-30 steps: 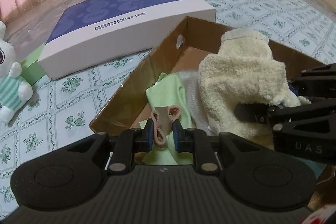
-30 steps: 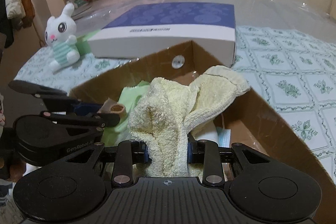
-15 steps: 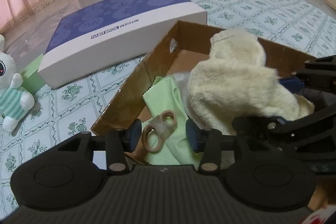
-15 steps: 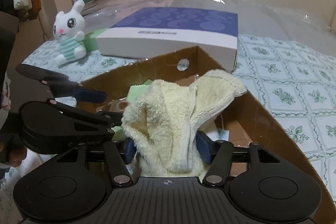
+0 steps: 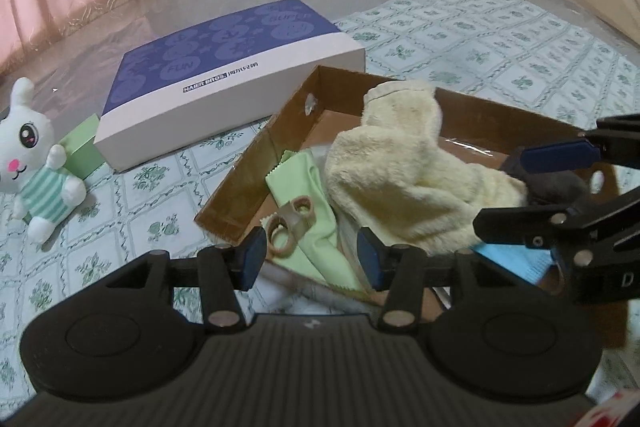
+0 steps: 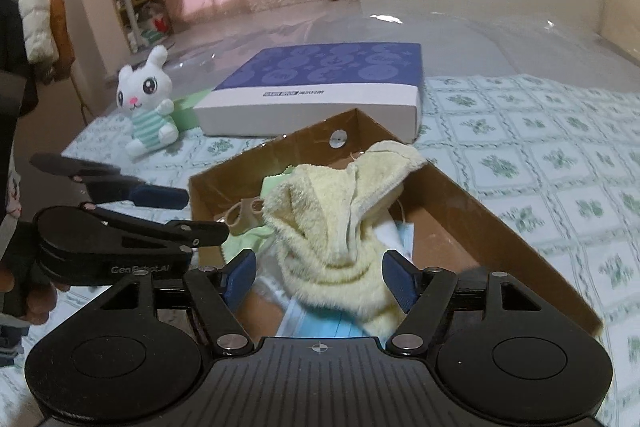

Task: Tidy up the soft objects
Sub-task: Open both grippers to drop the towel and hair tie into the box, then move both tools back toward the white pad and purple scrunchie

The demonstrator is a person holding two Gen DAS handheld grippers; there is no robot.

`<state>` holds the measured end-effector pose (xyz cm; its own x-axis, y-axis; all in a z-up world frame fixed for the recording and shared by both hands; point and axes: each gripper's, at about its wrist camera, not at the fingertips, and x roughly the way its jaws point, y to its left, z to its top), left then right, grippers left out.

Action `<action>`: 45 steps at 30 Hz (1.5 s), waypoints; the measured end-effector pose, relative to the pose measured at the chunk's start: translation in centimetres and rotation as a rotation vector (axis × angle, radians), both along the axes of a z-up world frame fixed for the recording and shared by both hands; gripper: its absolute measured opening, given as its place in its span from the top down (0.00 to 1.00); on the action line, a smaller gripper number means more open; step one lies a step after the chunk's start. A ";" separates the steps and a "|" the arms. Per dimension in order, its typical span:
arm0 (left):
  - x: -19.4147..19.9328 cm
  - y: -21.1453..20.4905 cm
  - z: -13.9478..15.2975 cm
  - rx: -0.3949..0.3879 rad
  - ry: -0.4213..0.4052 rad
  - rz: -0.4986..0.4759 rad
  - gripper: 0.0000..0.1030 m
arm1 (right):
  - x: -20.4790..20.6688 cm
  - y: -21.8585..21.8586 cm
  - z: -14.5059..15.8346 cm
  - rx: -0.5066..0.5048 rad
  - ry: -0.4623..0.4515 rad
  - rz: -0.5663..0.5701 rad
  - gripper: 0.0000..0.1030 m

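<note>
An open cardboard box (image 5: 280,131) (image 6: 492,211) holds a fluffy cream sock (image 5: 404,179) (image 6: 340,223), a green cloth (image 5: 316,239), a tan hair tie (image 5: 290,223) (image 6: 244,213) and a blue face mask (image 6: 320,323) (image 5: 516,261). My left gripper (image 5: 310,261) is open and empty, just above the hair tie, which lies on the green cloth. My right gripper (image 6: 320,277) is open and empty, with the sock lying loose between its fingers. Each gripper shows at the side of the other's view.
A blue and white flat box (image 5: 224,75) (image 6: 320,87) lies behind the cardboard box. A white plush rabbit (image 5: 30,155) (image 6: 146,107) sits at the left beside a green box (image 5: 82,151). The surface is a floral tablecloth (image 6: 540,155).
Both grippers opened and drew back. The left one let go of the hair tie, which dropped onto the green cloth. The right one let go of the cream sock, which settled in the box.
</note>
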<state>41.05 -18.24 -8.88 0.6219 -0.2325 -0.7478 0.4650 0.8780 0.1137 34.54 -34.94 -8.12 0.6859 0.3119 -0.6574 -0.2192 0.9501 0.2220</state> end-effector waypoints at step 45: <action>-27.5 16.1 9.1 -0.115 -0.052 0.209 0.54 | -23.5 8.4 6.0 0.181 -0.047 0.017 0.31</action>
